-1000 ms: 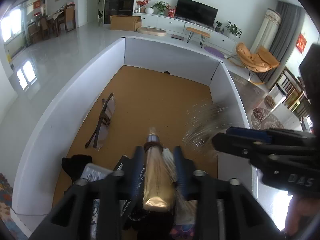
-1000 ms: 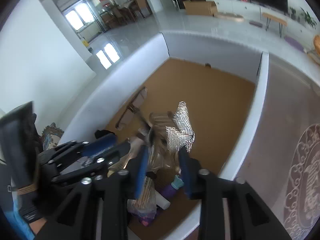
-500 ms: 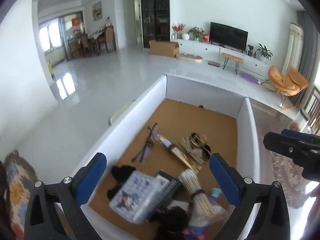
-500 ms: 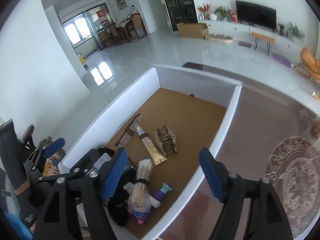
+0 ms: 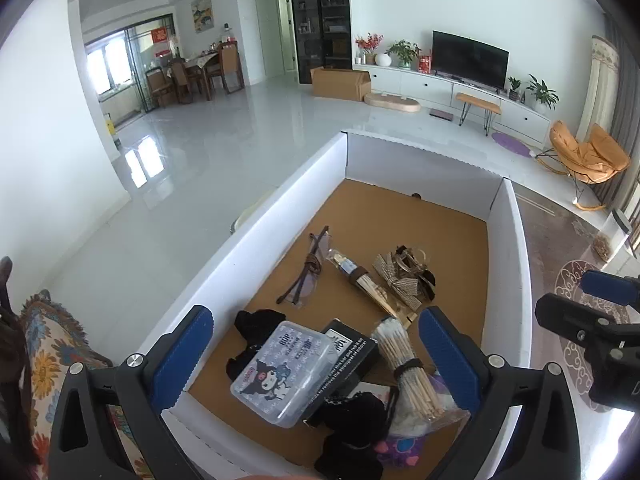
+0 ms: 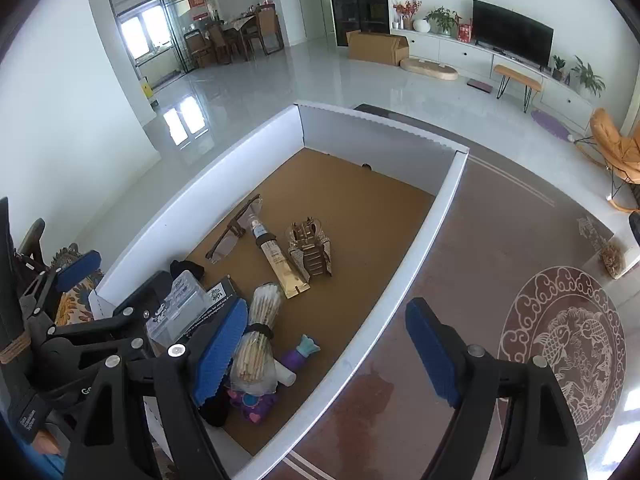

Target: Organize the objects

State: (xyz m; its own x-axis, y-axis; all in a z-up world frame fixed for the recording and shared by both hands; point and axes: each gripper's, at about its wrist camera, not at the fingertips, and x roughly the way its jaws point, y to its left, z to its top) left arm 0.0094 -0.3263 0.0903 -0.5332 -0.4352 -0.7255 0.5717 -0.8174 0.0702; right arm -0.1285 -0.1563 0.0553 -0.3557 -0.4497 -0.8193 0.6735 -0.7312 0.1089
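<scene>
Hovering above the near end of the white-walled tray (image 5: 280, 200), the left gripper (image 5: 316, 354) stands spread as wide as it goes and has hold of nothing, while the right gripper (image 6: 328, 354), whose jaws have just been opening, also gapes with nothing between its pads. On the tray's cork floor the gold tube (image 6: 280, 262) lies between the folded glasses (image 6: 232, 236) and the glittery hair clip (image 6: 310, 254), just beside each. Nearer the cameras sit a bundle of sticks (image 5: 408, 372), a clear plastic case (image 5: 282, 372) and a black box (image 5: 354, 356).
</scene>
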